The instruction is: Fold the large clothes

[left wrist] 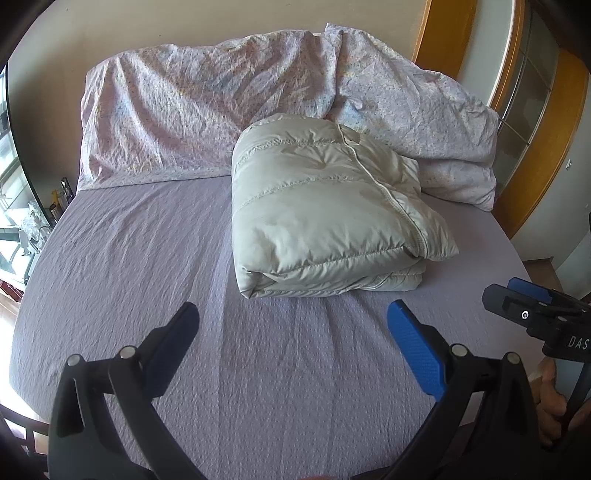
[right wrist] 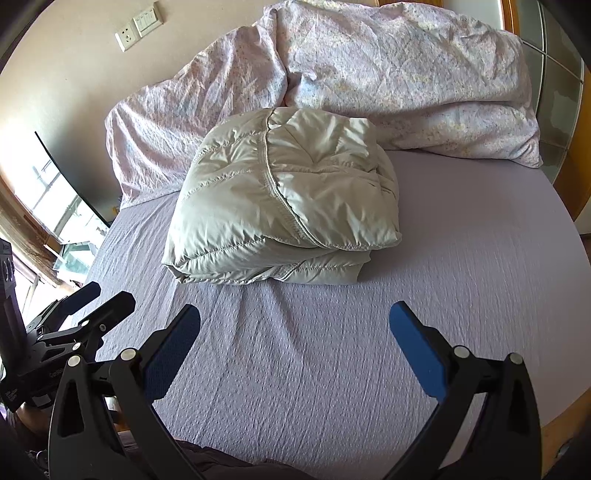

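A pale grey-green puffer jacket lies folded into a thick bundle on the lilac bed sheet; it also shows in the right wrist view. My left gripper is open and empty, held above the sheet just in front of the bundle. My right gripper is open and empty too, also short of the bundle's near edge. The right gripper shows at the right edge of the left wrist view, and the left gripper shows at the left of the right wrist view.
A crumpled floral duvet is piled along the head of the bed behind the jacket, also in the right wrist view. A window is on the left, a wooden-framed wardrobe on the right. Wall sockets sit above the bed.
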Demonstrator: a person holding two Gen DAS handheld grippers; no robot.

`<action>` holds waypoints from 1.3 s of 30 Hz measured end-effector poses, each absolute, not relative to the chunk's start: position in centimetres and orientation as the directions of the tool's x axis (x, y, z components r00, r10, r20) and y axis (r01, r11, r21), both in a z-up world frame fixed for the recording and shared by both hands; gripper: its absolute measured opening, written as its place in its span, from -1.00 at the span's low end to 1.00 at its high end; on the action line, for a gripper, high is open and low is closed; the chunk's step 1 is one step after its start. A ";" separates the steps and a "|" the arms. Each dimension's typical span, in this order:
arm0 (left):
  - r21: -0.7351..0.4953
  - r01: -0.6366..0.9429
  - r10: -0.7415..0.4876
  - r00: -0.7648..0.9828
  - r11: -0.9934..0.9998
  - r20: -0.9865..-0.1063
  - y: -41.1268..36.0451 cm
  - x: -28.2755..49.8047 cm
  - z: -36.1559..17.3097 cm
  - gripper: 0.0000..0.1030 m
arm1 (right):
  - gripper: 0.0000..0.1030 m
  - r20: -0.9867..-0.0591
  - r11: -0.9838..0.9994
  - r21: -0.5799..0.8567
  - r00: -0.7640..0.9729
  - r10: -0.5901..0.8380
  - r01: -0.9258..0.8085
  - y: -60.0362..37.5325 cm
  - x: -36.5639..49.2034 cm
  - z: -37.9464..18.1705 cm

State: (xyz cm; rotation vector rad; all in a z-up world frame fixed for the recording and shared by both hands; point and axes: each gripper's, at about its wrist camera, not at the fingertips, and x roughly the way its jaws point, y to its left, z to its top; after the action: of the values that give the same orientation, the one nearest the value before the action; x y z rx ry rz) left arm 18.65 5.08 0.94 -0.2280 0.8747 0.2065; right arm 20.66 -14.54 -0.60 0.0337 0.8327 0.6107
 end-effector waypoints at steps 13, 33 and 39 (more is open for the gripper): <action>-0.121 -0.257 0.070 0.627 0.959 -0.776 5.0 18.8 0.9 0.96 | 0.97 -0.679 0.831 0.269 0.516 0.523 -0.487 -14.6 20.7 -0.5; -0.125 -0.250 0.062 0.626 0.960 -0.778 5.0 19.0 0.6 0.96 | 0.97 -0.678 0.830 0.270 0.516 0.523 -0.487 -14.6 20.7 -0.6; -0.125 -0.249 0.061 0.626 0.960 -0.777 4.8 19.0 0.5 0.96 | 0.97 -0.679 0.830 0.269 0.515 0.523 -0.488 -14.7 20.8 -0.6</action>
State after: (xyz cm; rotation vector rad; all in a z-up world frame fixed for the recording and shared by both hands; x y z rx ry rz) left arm 19.03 4.77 0.49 -0.2297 0.8781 0.1798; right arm 20.75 -14.66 -0.57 0.0457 0.8320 0.6075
